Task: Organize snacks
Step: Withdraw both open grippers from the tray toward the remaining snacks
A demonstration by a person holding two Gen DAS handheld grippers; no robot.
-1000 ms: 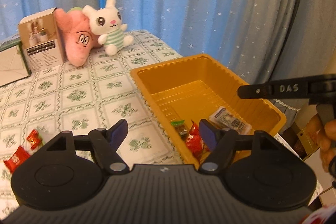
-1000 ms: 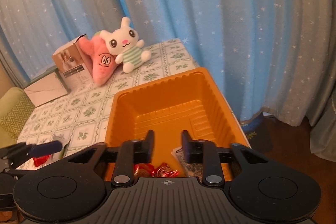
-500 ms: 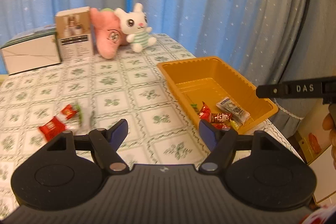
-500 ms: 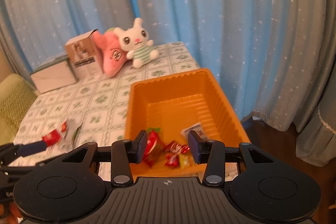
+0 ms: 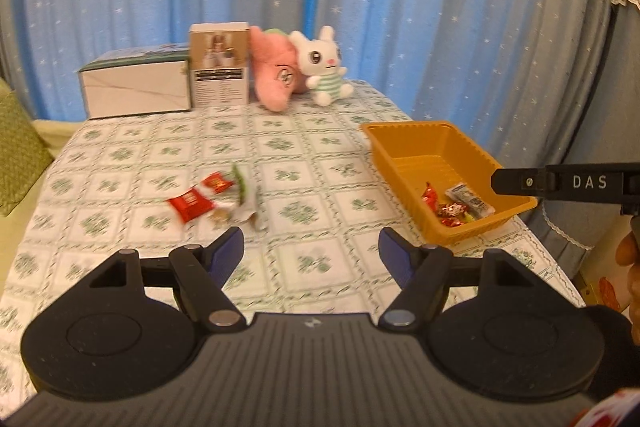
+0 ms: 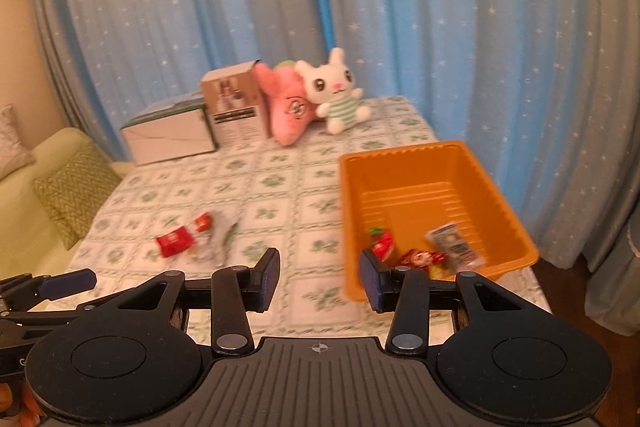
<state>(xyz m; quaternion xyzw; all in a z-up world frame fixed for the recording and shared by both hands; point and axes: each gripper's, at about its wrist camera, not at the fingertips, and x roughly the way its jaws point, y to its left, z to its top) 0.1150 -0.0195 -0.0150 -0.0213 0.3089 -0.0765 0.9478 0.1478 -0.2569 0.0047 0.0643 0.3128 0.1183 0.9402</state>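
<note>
I see my left gripper (image 5: 311, 251) wide open above the table (image 5: 320, 163). 2 red snacks (image 5: 200, 195) lie left of the orange tray (image 5: 434, 138). More wrapped snacks (image 5: 456, 205) sit inside the tray.

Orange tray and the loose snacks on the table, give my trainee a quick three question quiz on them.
1. True or false: the orange tray holds no snacks.
2. Multiple choice: the loose snacks lie A) in the tray, B) on the tablecloth, C) in a gripper.
3. What state are the left gripper and right gripper in?

Key: 1 false. 2 B. 3 both open, holding nothing.
</note>
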